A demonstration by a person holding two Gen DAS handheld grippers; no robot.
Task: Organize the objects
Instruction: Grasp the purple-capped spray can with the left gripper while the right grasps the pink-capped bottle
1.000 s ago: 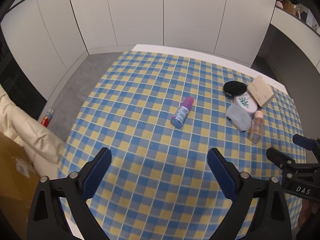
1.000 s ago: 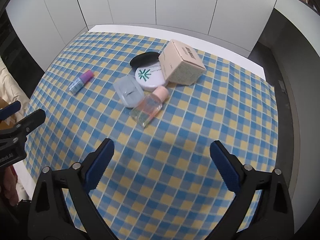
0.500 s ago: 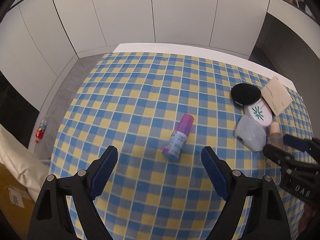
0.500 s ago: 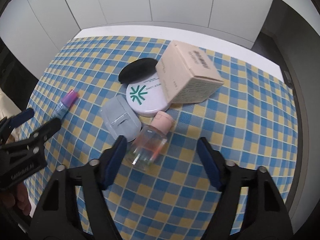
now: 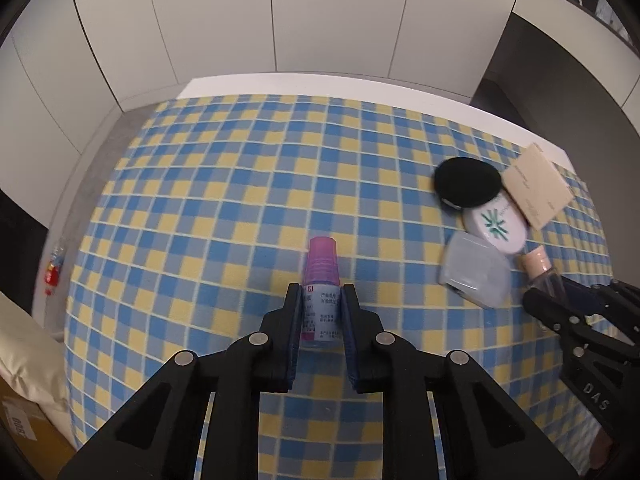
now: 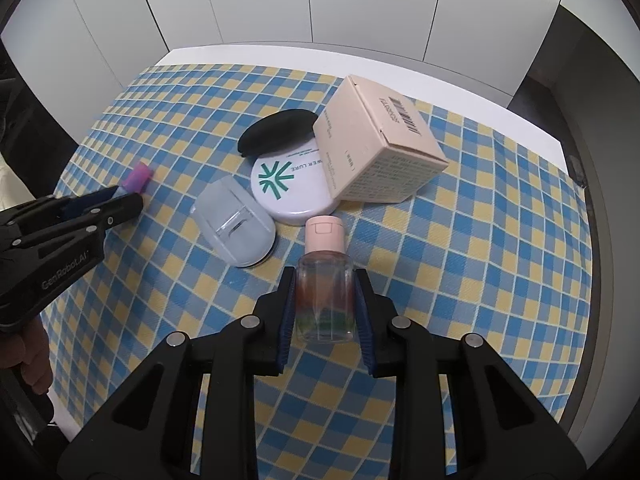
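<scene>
My left gripper (image 5: 320, 294) is shut on a small blue bottle with a purple cap (image 5: 320, 276) that lies on the checked tablecloth (image 5: 240, 200). My right gripper (image 6: 325, 278) is shut on a clear bottle with a pink cap (image 6: 325, 268), also lying on the cloth. The left gripper shows at the left of the right wrist view (image 6: 120, 204), with the purple cap (image 6: 138, 176) sticking out. The right gripper shows at the right of the left wrist view (image 5: 560, 300), with the pink cap (image 5: 536, 262) beyond it.
Next to the clear bottle lie a translucent plastic case (image 6: 236, 224), a white round compact (image 6: 292, 184), a black puff (image 6: 276, 132) and a beige carton (image 6: 380, 148). The white table edge (image 6: 520, 120) runs behind. A red object (image 5: 52, 272) lies on the floor at left.
Both grippers moved forward and down and closed: the left onto the purple-capped bottle, the right onto the pink-capped bottle. Both were open before.
</scene>
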